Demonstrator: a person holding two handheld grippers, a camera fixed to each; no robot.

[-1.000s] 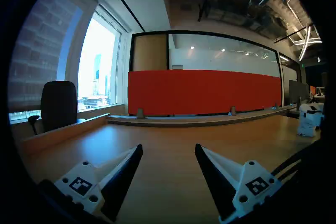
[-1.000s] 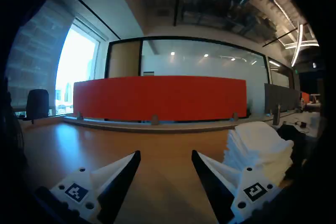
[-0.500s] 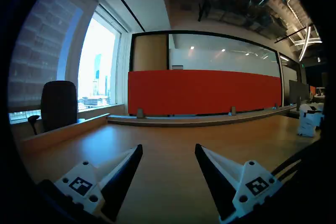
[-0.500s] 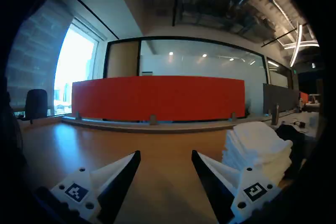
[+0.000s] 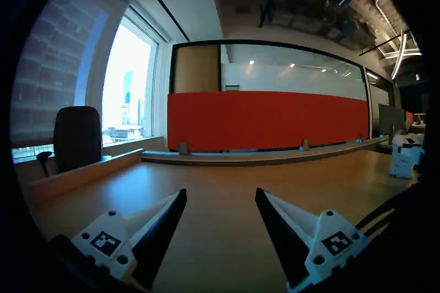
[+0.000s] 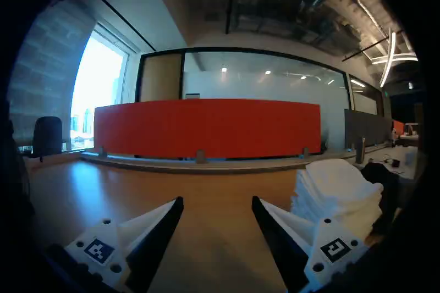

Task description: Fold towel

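Right gripper (image 6: 218, 199): spread wide, nothing between the black-and-white fingers, low over the tan wooden worktop (image 6: 220, 180). Close by, ahead and to the right of the right-hand finger: a tall stack of white folded terry towels (image 6: 338, 197), resting on the worktop, top layer rounded and slightly overhanging. Behind the stack on its right, something dark (image 6: 388, 177); too dim to name, and touching or merely close cannot be told.

Left gripper (image 5: 220, 191): likewise parted wide and empty, low over the same worktop, aimed at open wood. Far off at the right edge of the left gripper view, a small white bundle (image 5: 404, 156) on the worktop; perhaps towels, too small to tell. Well apart from these fingers.

Beyond both, along the far edge of the worktop: a long red partition panel (image 5: 267, 120). Far left: a black office chair (image 5: 77, 134) beside a bright window (image 5: 129, 95).

No towel spread flat before either gripper, so folding judged not begun; likely step in hand, fetching one from the stack. Deciding relation: stack to the right and a little ahead of the right gripper, much nearer to it than to the left one. Calls for a swing rightward and a pinch on the top layer alone, near an edge. Long axis of the stack hard to judge from this low angle. Risk: catching several layers at once, or dragging the pile askew.
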